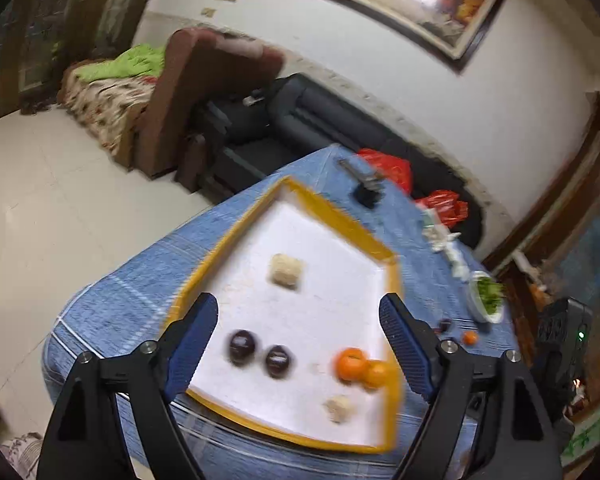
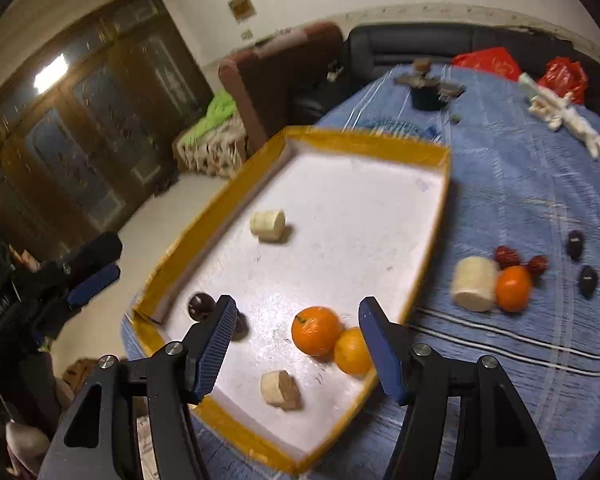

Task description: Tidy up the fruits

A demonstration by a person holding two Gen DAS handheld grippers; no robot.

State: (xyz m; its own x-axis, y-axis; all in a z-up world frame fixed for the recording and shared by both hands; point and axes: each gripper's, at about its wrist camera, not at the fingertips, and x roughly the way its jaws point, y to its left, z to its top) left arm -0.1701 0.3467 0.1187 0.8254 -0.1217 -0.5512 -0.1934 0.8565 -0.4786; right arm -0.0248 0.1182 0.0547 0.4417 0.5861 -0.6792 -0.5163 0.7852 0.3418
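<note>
A white tray with a yellow rim (image 1: 228,240) (image 2: 364,138) lies on the blue cloth. In it lie two oranges (image 1: 350,363) (image 2: 316,330), two dark plums (image 1: 242,347) (image 2: 201,305) and two pale banana pieces (image 1: 286,271) (image 2: 268,224). On the cloth right of the tray lie another banana piece (image 2: 474,284), an orange (image 2: 513,288), red dates (image 2: 506,255) and dark plums (image 2: 587,280). My left gripper (image 1: 298,344) is open and empty above the tray. My right gripper (image 2: 298,344) is open and empty above the tray's near end, over the oranges.
A dark stand (image 2: 428,90) and white plastic parts (image 2: 556,118) lie at the table's far side. A bowl of greens (image 1: 486,296) stands at the right. Red bags (image 2: 488,62) and a dark sofa (image 1: 320,120) are behind the table. The floor is to the left.
</note>
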